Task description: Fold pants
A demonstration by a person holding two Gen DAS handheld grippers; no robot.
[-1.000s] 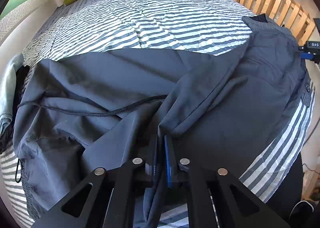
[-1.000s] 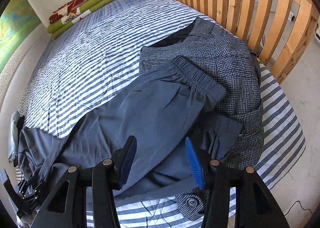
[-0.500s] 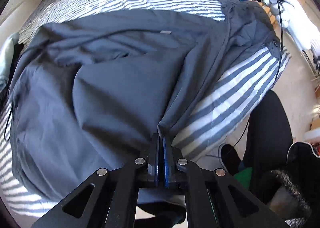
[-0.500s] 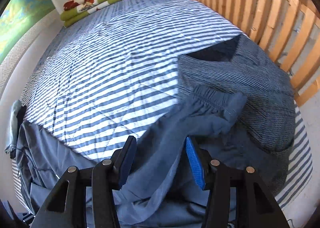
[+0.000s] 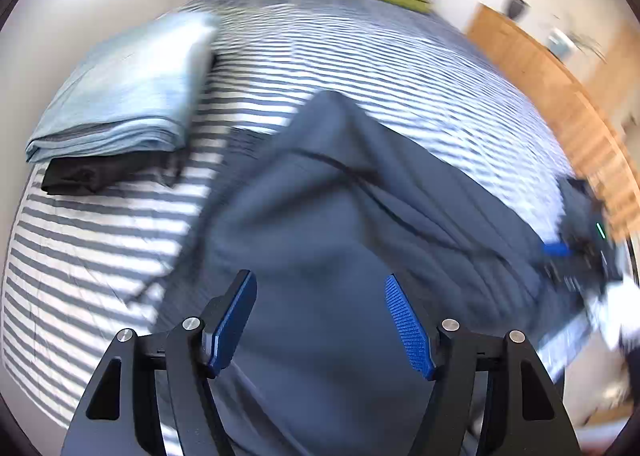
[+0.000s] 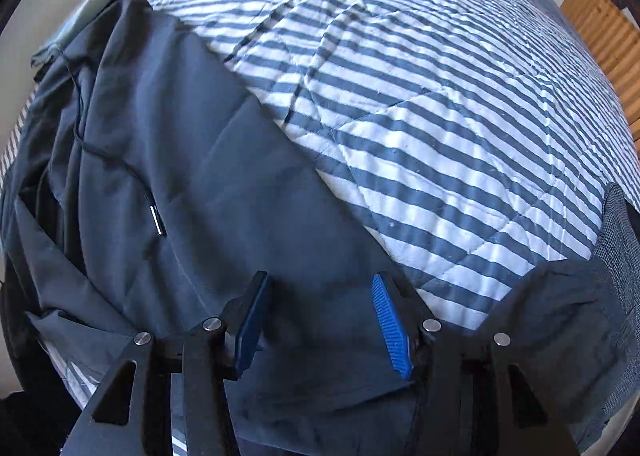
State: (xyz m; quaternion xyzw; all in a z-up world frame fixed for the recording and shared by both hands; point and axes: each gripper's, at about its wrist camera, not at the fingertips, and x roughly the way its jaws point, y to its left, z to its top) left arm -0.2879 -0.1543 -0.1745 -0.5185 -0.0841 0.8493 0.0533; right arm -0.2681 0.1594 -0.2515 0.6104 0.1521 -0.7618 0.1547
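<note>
Left gripper [image 5: 320, 320] angled steeply down over dark blue pants [image 5: 344, 240]; fingers [image 5: 408, 330] spreading apart, pads clear of cloth, nothing pinched. Right gripper [image 6: 320, 320] pointing near-vertical onto pants [image 6: 192, 176]; fingers [image 6: 390, 326] widening, no fabric clamped. Pants spread along near edge of striped bed [image 6: 420, 104]. Folded light-blue cloth [image 5: 128, 96] lies beside, on bed.

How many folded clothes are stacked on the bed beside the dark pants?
2: a light blue garment on top, a black garment under it, left of the pants. More may be hidden.
</note>
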